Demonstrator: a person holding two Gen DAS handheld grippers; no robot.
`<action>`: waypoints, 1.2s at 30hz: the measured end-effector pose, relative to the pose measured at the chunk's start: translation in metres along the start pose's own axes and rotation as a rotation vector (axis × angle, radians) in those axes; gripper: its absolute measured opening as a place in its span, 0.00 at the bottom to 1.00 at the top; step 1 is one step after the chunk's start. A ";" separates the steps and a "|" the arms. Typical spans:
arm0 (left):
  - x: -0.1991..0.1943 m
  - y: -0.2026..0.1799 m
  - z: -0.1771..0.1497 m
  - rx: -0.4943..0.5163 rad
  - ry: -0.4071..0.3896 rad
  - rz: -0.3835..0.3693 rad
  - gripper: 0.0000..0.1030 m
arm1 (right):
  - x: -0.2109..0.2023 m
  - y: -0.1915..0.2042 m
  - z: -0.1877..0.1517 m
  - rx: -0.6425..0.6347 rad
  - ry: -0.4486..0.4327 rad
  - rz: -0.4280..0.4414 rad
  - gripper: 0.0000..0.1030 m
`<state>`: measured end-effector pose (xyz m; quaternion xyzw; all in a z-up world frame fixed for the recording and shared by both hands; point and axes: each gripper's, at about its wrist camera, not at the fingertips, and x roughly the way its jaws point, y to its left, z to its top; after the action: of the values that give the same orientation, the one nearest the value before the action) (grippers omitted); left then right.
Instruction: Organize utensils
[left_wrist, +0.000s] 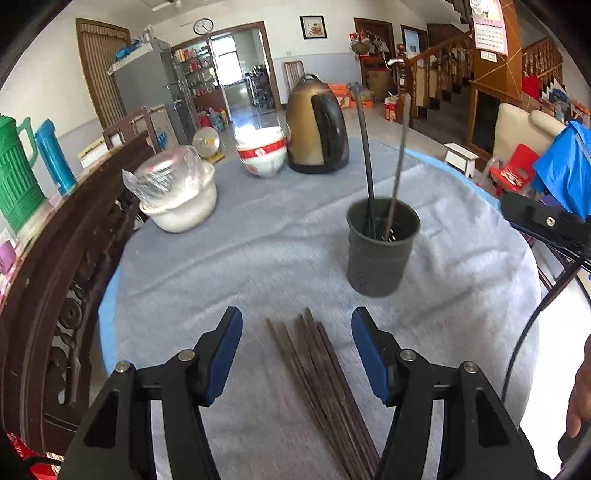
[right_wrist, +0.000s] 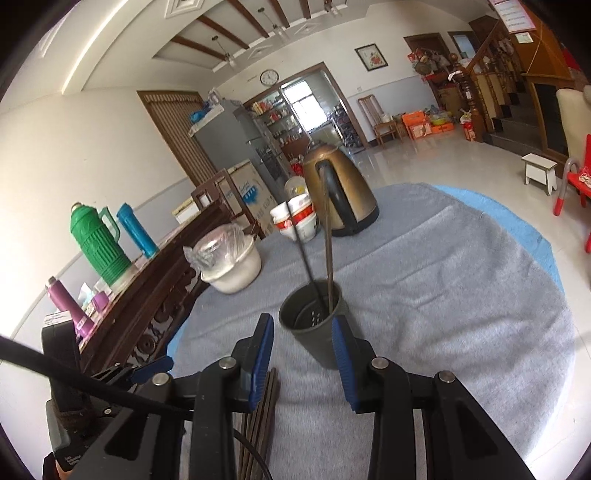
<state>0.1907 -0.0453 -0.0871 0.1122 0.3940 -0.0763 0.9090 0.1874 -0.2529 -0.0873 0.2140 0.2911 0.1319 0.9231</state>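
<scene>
A bundle of dark wooden chopsticks (left_wrist: 321, 380) lies flat on the grey cloth. My left gripper (left_wrist: 296, 314) hovers over it, open, a finger on each side and apart from the sticks. A dark grey holder cup (left_wrist: 380, 247) stands upright ahead with two chopsticks (left_wrist: 365, 147) leaning in it. In the right wrist view the cup (right_wrist: 314, 343) stands just beyond my right gripper (right_wrist: 302, 321), which is open and holds nothing. The bundle (right_wrist: 262, 417) lies under its left finger.
A round table carries the grey cloth (left_wrist: 258, 258). At the back stand a bronze kettle (left_wrist: 317, 129), stacked red-and-white bowls (left_wrist: 264, 155) and a white bowl with plastic wrap (left_wrist: 181, 206). A carved wooden rail (left_wrist: 55, 277) and a green thermos (right_wrist: 98, 243) border the left.
</scene>
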 end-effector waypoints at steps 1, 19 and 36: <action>0.001 -0.002 -0.003 0.002 0.007 -0.007 0.61 | 0.002 0.001 -0.002 0.000 0.010 0.001 0.36; 0.023 0.007 -0.019 -0.023 0.056 -0.038 0.61 | 0.039 0.014 -0.024 -0.031 0.125 -0.031 0.36; 0.084 0.109 -0.045 -0.367 0.240 -0.196 0.59 | 0.125 0.045 -0.058 -0.073 0.371 0.007 0.33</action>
<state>0.2408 0.0674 -0.1630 -0.0853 0.5156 -0.0777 0.8490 0.2468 -0.1490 -0.1693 0.1533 0.4506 0.1829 0.8603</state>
